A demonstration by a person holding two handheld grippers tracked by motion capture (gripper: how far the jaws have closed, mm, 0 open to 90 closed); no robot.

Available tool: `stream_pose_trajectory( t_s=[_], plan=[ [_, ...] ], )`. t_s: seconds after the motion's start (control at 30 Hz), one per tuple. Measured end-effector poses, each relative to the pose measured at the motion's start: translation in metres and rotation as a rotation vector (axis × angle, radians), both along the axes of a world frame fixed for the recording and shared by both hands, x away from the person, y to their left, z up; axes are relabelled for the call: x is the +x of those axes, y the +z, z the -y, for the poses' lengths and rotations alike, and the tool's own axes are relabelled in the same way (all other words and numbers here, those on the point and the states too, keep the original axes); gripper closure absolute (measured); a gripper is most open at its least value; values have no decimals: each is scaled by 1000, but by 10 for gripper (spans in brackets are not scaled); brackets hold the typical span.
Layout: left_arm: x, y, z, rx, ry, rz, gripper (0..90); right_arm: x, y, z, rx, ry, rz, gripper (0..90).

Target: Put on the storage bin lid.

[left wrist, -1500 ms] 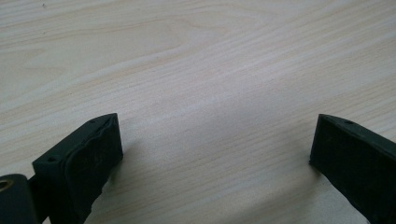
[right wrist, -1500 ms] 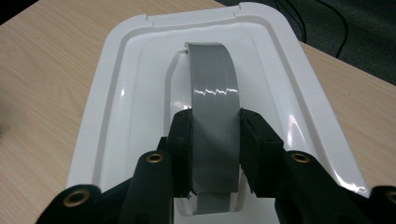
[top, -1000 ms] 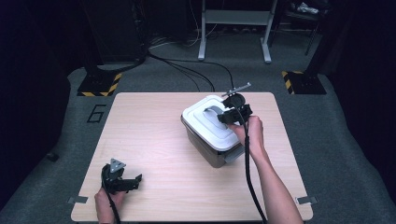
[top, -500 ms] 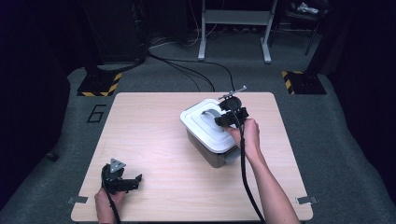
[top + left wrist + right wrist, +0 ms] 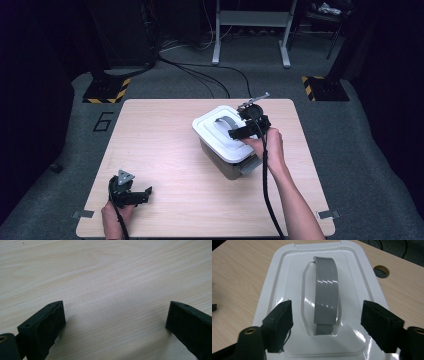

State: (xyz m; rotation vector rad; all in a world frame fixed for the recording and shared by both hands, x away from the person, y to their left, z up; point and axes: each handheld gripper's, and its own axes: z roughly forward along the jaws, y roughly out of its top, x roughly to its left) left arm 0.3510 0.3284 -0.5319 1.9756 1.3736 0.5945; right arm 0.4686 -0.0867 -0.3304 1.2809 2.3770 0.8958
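Broadly, we see a pale wooden table (image 5: 165,145) with a grey storage box (image 5: 227,165) standing right of its middle, shut under a white lid (image 5: 216,132) — so we cannot tell what is inside. A grey handle (image 5: 325,293) lies flat in the lid's recess. Past the box's far right corner, a round cable hole (image 5: 381,271) opens in the tabletop.

Our right gripper (image 5: 248,130) sits over the lid's right part, its jaws spread wide to either side of the handle, holding nothing. Our left gripper (image 5: 131,194) rests at the near left of the table — jaws wide too, with bare wood between them.
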Motion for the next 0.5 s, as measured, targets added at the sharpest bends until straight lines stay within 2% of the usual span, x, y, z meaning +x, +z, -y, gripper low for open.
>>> stream_pose_trajectory(
  t_s=[0.1, 0.23, 0.5],
  plan=[
    [0, 0, 0, 0, 0, 0, 25, -5, 1, 6, 18, 3, 16, 144],
    [0, 0, 0, 0, 0, 0, 24, -13, 1, 18, 52, 5, 46, 113],
    [0, 0, 0, 0, 0, 0, 25, -37, -2, 49, 74, -13, 97, 26]
  ],
)
